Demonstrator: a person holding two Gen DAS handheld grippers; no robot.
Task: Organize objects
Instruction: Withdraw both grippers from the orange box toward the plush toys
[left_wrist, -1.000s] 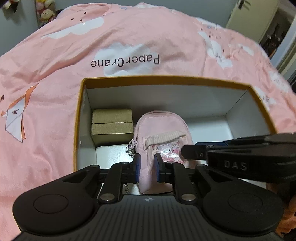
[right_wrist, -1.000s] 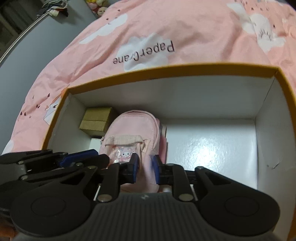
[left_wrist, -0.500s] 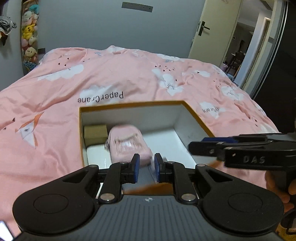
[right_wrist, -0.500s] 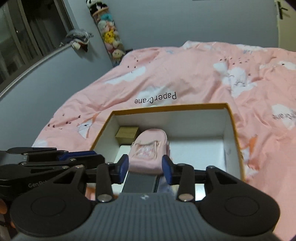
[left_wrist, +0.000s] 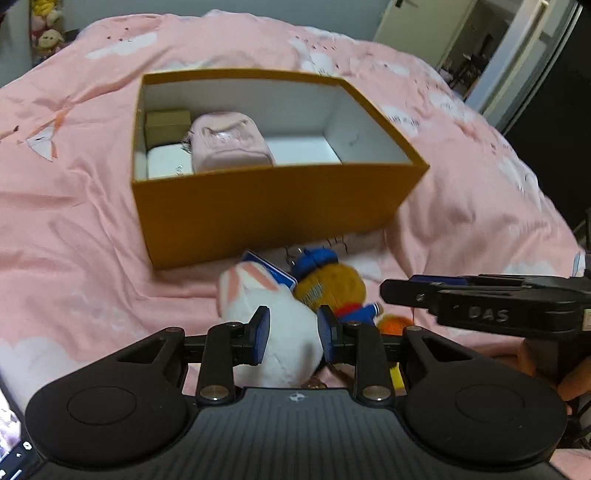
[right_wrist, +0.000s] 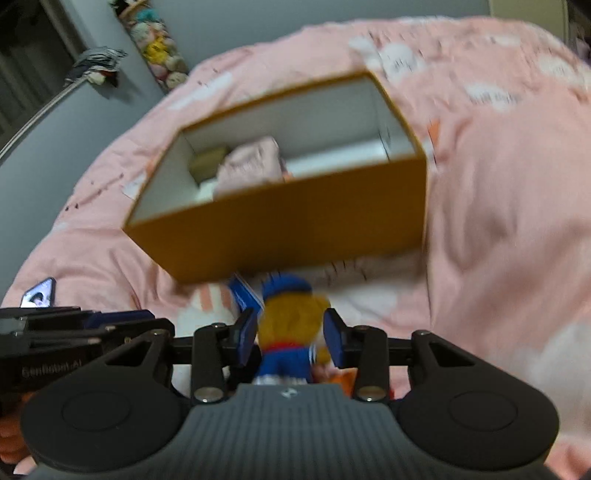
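Pink bedding printed with white clouds covers the bed (left_wrist: 74, 229), and an orange box (left_wrist: 266, 206) is set on it as the landmark. Inside the box, toward its left end, a pink pouch (left_wrist: 229, 142) and a small brown carton (left_wrist: 168, 122) are already stowed. Just in front of the box, a white plush (left_wrist: 273, 314) and a brown doll in a blue cap (right_wrist: 291, 321) lie side by side, touching. The left gripper (left_wrist: 291, 332) is held open around the white plush, and the right gripper (right_wrist: 291, 339) is held open around the doll; neither is seen to be clamped. Both toys are judged soft, light and compressible, so a firm pinch across the body is suggested.
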